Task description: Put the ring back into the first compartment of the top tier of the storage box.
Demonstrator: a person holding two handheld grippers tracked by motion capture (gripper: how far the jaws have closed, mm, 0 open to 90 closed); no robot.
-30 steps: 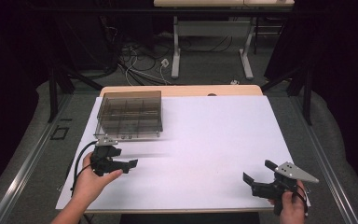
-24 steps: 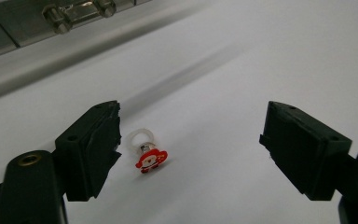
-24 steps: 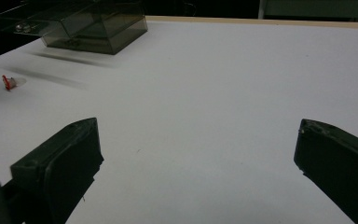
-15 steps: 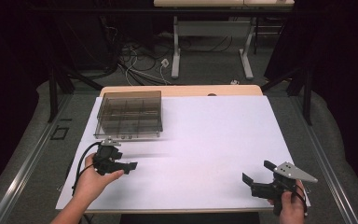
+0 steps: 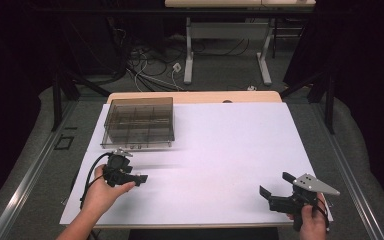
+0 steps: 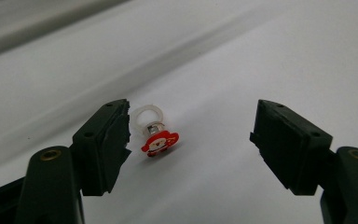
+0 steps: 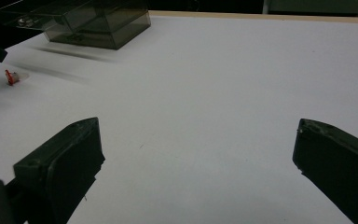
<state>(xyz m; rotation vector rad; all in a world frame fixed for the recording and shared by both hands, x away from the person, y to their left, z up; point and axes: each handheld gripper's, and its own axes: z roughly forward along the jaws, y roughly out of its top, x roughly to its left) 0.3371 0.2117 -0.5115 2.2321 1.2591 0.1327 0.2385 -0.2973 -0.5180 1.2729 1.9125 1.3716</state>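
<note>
The left gripper (image 6: pixel 191 140) hovered with its jaws spread wide around a small Santa ring (image 6: pixel 156 135), which lay on the white table cover (image 5: pixel 230 150) — nearer one jaw, untouched. The right gripper (image 7: pixel 196 168) also gaped open — over bare cover, well apart from the ring.

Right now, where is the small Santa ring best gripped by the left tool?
Probably across the red Santa charm, coming down from above with the open left tool. The ring lies tipped on the white sheet, its thin clear band looking harder to pinch than the charm.
</note>
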